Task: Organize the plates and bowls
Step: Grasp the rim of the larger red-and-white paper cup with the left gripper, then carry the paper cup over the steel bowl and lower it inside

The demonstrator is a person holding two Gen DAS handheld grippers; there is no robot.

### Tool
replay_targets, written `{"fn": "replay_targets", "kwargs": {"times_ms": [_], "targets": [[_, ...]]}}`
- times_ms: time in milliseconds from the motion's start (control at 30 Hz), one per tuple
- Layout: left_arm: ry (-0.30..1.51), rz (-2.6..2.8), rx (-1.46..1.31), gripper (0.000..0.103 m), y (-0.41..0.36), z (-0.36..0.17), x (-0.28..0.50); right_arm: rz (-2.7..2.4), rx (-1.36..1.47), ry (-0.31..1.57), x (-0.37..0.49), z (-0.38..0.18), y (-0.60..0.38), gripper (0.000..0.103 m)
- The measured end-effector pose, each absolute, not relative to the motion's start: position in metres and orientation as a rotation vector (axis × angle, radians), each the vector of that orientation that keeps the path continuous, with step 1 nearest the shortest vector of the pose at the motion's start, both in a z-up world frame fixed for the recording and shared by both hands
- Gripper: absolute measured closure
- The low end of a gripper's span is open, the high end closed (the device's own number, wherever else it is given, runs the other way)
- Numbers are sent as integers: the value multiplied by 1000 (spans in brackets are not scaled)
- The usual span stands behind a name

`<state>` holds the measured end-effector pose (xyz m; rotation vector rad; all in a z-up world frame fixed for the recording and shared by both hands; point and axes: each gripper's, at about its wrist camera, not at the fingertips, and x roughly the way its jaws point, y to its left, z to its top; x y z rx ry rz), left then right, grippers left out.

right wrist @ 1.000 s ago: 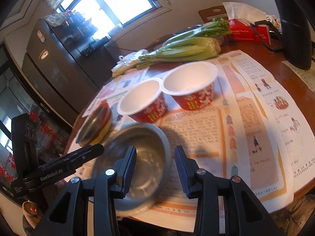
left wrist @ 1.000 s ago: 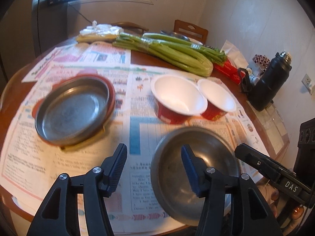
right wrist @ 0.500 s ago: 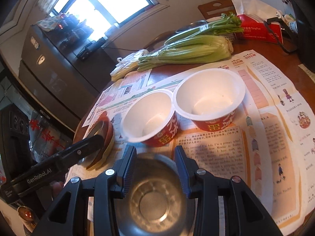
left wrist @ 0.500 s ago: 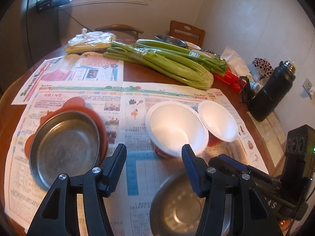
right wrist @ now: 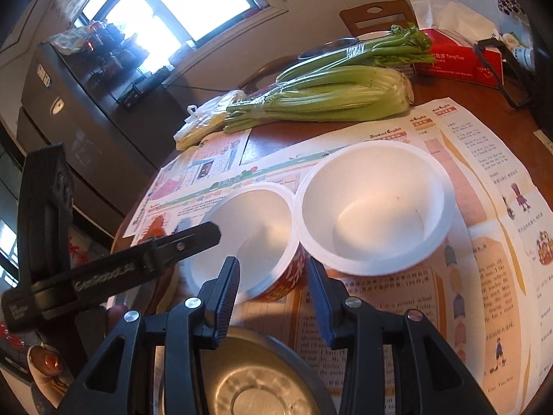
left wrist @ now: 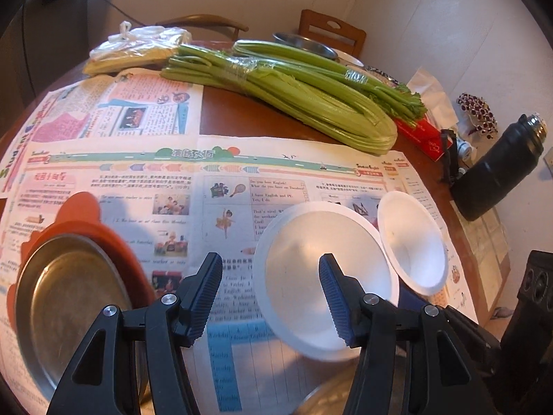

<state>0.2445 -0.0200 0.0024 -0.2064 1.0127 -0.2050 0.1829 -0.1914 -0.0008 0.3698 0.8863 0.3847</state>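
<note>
Count, items on table:
- Paper bowls, red outside/white inside: 2, one (right wrist: pixel 242 238) by the other (right wrist: pixel 375 207).
- Steel bowls: 2, one at near edge (right wrist: pixel 255 390), one far side behind celery (left wrist: pixel 304 43).
- Steel plate: 1 (left wrist: pixel 65 304), sits on 1 orange plate (left wrist: pixel 83 214).
- Celery bundles: 2, front (left wrist: pixel 293 100) and rear (left wrist: pixel 338 69).
- Plastic bag: 1 (left wrist: pixel 138 46).
- Red tissue box: 1 (right wrist: pixel 459 58).
- Black flask: 1 (left wrist: pixel 497 169).
- Chairs: 2, one w/ upright back (left wrist: pixel 331 33), one curved (left wrist: pixel 204 22).
- Grippers: 2, left (left wrist: pixel 270 292), right (right wrist: pixel 273 294).

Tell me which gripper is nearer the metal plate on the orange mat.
Left. The left gripper hovers just right of the metal plate, open and empty. The right gripper is open farther off, over the paper cups and a steel bowl.
</note>
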Motion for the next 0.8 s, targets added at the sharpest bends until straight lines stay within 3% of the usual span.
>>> {"fn": "replay_targets", "kwargs": {"times_ms": [133, 300, 800], "targets": [[1031, -220, -218, 45, -21, -6, 253, 385, 340, 893, 189, -4, -185, 62], [1060, -276, -250, 63, -24, -15, 256, 412, 290, 888, 190, -3, -176, 62], [985, -262, -240, 64, -14, 7, 235, 428, 224, 831, 179, 15, -159, 62]]}}
